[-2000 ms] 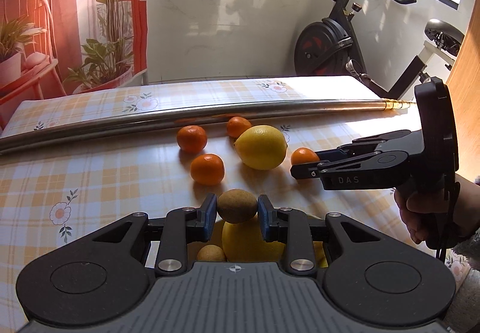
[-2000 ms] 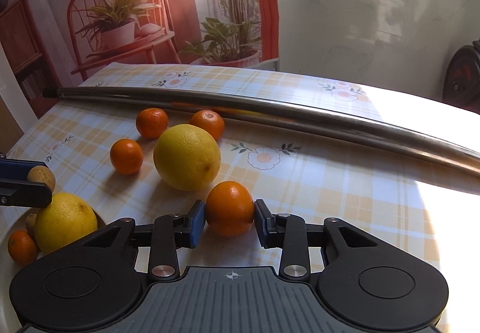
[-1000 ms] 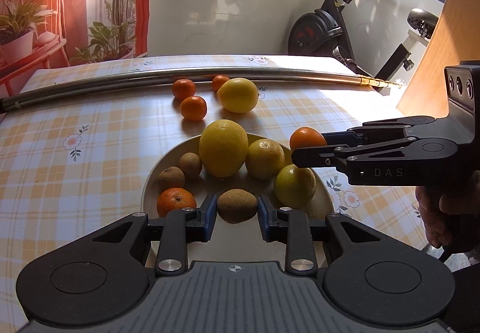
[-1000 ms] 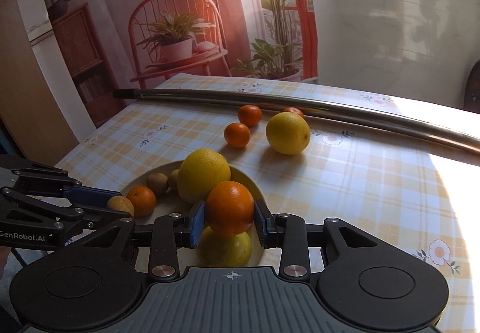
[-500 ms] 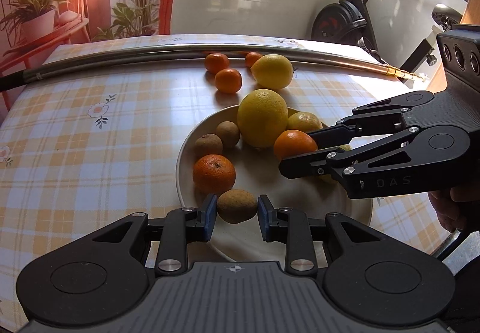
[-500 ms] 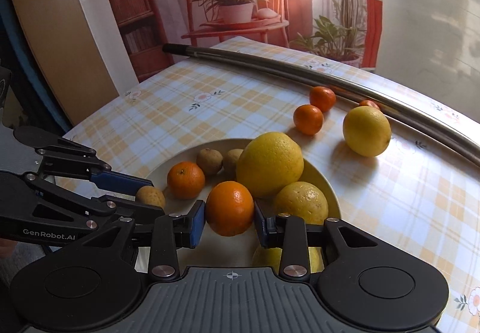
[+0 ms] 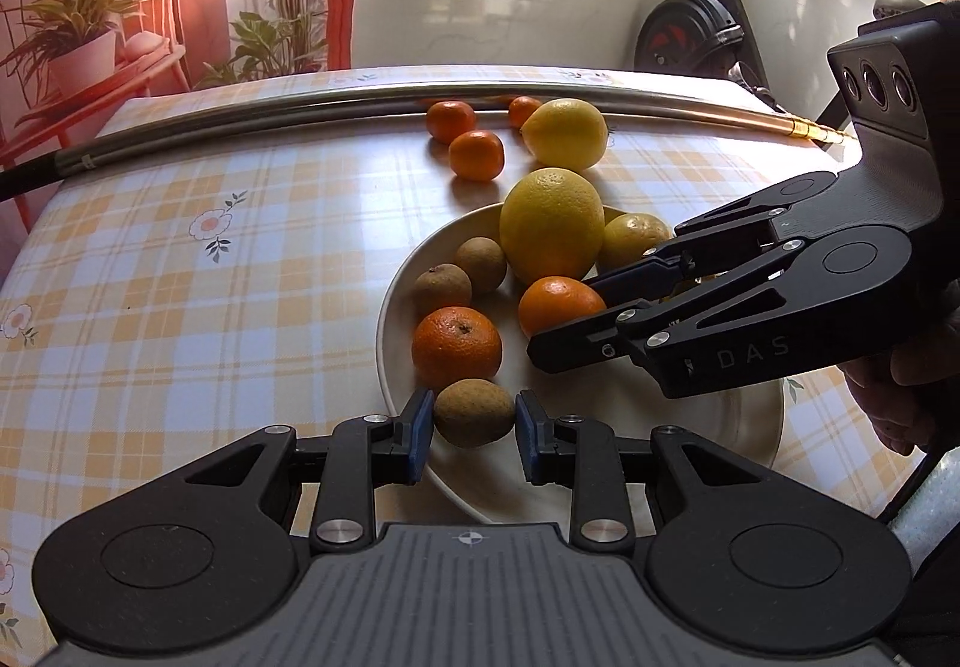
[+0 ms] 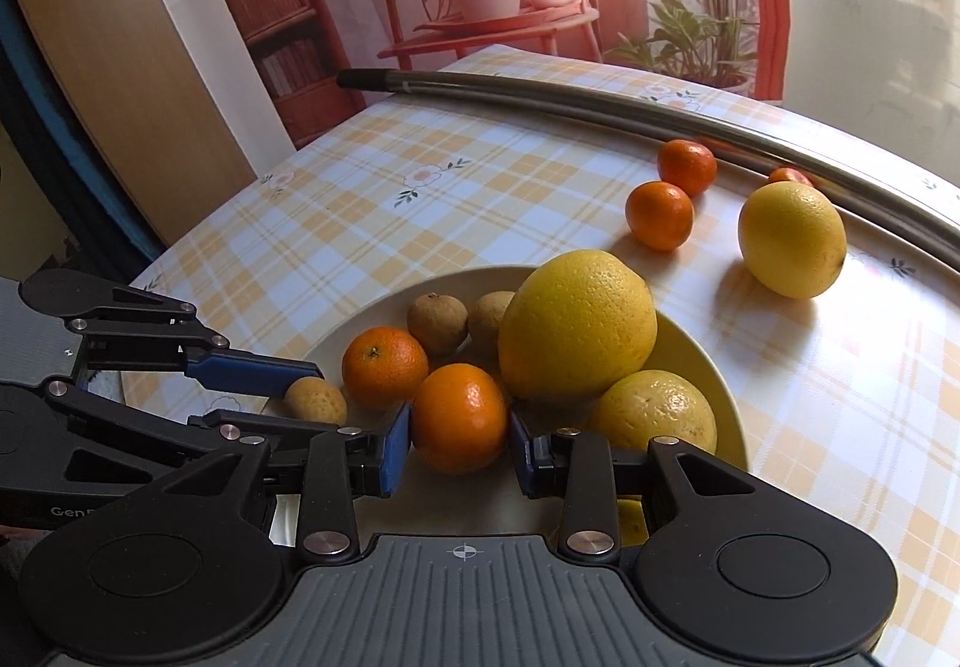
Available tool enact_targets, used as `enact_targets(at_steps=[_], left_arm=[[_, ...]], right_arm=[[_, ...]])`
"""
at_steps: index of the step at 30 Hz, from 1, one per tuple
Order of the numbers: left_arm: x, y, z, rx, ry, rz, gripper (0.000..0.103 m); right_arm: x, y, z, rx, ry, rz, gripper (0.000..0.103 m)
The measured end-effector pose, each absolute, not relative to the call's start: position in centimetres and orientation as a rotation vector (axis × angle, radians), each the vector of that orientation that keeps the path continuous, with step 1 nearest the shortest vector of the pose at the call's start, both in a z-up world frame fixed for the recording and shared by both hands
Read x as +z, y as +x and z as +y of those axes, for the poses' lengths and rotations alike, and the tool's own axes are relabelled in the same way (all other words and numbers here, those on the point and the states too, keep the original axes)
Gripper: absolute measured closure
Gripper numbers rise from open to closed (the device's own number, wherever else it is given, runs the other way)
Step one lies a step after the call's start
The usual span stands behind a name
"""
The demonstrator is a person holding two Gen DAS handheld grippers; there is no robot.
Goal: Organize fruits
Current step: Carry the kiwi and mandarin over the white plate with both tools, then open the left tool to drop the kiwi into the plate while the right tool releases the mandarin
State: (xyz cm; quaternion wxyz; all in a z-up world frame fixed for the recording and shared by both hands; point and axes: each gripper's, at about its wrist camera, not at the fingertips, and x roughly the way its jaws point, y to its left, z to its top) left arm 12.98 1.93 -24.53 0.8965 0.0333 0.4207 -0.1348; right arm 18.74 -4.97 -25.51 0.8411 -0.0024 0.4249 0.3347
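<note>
Both grippers are holding fruit over the plate (image 7: 774,427).
The left gripper (image 7: 471,424) is gripping a kiwi (image 7: 474,413); the right gripper (image 8: 461,443) is clasping a tangerine (image 8: 459,418).

The left wrist camera is sitting close behind the left tongs (image 7: 471,424), looking low across the cream round plate (image 7: 708,463) toward the far wall. The right wrist camera is riding behind the right tongs (image 8: 459,448), facing leftward across the same plate (image 8: 714,367). Both are sharing the yellow checked bench (image 7: 180,271) and the long steel pole (image 8: 600,111).
</note>
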Motion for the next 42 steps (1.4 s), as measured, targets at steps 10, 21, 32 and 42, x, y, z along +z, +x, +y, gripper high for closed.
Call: enact_targets(at_steps=[10,21,32,42], left_arm=[[-24.5,12.9,1.9,-0.269,0.058,0.866,0.071],[-24.5,13.1,2.2,-0.266,0.04,0.866,0.071],[-24.6,13.3,2.2,-0.259,0.037,0.86,0.071],[-24.4,13.1,2.1,-0.253,0.041,0.853,0.071]], right_arm=[[-25.3,18.6,-6.1,0.704,0.08,0.909,0.064],[-24.8,17.4,-6.1,0.706,0.013,0.917,0.081],[-25.0,18.6,-5.1,0.69,0.011,0.904,0.081],[-25.2,18.6,-5.2,0.673,0.046,0.905,0.077]])
